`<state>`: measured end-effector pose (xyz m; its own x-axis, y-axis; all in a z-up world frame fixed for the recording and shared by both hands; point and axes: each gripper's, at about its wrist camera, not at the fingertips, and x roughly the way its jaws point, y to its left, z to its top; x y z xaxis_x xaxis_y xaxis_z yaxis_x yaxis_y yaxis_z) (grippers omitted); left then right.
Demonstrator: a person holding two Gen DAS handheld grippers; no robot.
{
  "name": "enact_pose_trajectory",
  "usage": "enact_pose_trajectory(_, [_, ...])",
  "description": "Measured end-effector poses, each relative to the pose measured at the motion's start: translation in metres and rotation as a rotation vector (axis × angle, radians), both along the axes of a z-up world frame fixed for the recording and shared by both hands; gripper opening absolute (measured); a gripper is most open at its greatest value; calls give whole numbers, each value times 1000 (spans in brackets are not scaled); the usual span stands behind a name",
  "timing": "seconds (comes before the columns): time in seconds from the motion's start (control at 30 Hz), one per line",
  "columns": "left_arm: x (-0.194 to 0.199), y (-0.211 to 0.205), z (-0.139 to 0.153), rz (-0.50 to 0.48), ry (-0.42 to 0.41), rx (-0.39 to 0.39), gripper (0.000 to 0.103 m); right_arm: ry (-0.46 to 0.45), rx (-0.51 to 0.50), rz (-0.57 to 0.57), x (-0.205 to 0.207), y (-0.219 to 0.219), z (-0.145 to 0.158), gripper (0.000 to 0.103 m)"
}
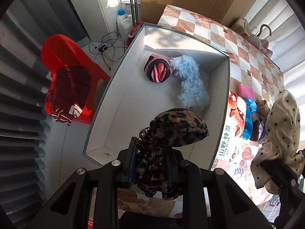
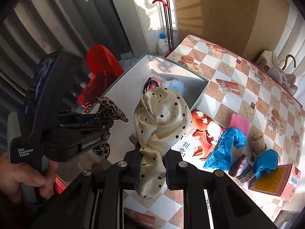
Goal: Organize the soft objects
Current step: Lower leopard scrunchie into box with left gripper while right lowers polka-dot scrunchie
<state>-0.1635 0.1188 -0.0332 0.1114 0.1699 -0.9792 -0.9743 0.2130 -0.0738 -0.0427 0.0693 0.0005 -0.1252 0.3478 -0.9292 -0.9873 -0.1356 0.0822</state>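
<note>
Above the white rectangular cardboard box (image 1: 122, 95), the left gripper (image 1: 152, 164) pinches a crumpled leopard-print fabric scrunchie (image 1: 177, 127); the right gripper (image 2: 152, 164) pinches a cream satin polka-dot scrunchie (image 2: 162, 118).

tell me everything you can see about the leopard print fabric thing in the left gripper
The leopard print scrunchie is soft, crumpled brown-and-black fabric with a small gold chain or bead trim at one side. The left gripper is shut on its middle, so one puffed lobe bulges above the fingers and the rest hangs below. It is held in the air over the near end of the white box, touching only the fingers.
</note>
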Motion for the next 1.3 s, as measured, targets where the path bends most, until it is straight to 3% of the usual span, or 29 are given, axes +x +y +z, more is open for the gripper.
enact_pose_trajectory(0.33, [-4, -5, -5, -21, 9, 47, 28, -32, -79, 12, -7, 22, -10, 20])
enact_pose_trajectory(0.7, [-13, -2, -25, -2, -22, -7, 28, -42, -104, 0, -19, 33, -9, 20])
enact_pose_trajectory(1.3, [-4, 5, -34, -42, -1, -29, 28, -42, -147, 5, -18, 45, -23, 20])
